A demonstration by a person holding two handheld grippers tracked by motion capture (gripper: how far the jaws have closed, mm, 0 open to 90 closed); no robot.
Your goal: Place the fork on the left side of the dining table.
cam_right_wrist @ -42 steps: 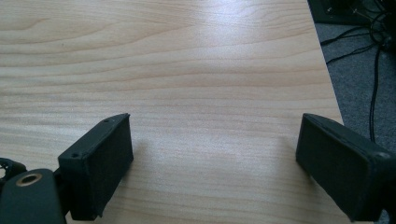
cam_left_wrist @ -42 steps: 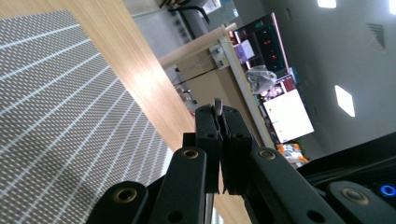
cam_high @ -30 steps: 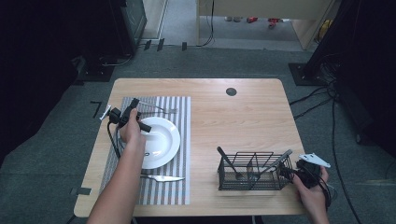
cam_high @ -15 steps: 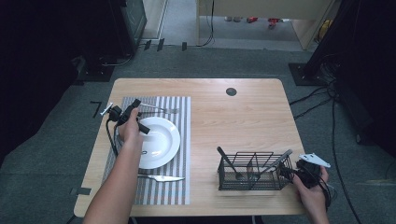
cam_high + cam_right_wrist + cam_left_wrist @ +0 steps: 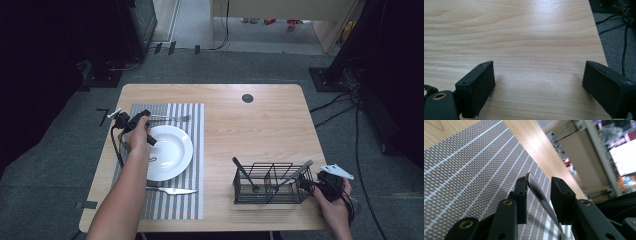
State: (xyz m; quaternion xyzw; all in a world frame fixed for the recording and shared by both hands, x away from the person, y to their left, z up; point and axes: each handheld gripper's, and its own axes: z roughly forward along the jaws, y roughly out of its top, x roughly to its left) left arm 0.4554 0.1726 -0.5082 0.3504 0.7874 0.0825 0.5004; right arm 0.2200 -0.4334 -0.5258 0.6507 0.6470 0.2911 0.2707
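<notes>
A wooden table (image 5: pixel 260 125) seen from above, with a person's forearms coming in from the bottom edge. On the table's left side lies a grey striped mat (image 5: pixel 192 150). A white plate (image 5: pixel 172 152) sits on the mat, a knife (image 5: pixel 172 190) lies on the mat just in front of the plate, and a fork (image 5: pixel 170 118) lies on the mat just behind it.

The left gripper (image 5: pixel 134 121) is held at the far left corner of the mat, right at the fork's handle end. In the left gripper view, the fork's handle (image 5: pixel 537 191) runs between the two black jaws, leaning against the left jaw with a clear gap to the right one. The jaws have just been opening, so the handle sits loose between them rather than pinched, with the mat beneath it.

On the table's right side stands a black wire caddy (image 5: pixel 272 182) with utensil handles sticking out of it. The right gripper (image 5: pixel 327 182) rests just beside the caddy's right end, near the table's front right corner. In the right gripper view its jaws stand wide apart over bare wood, with nothing between them
</notes>
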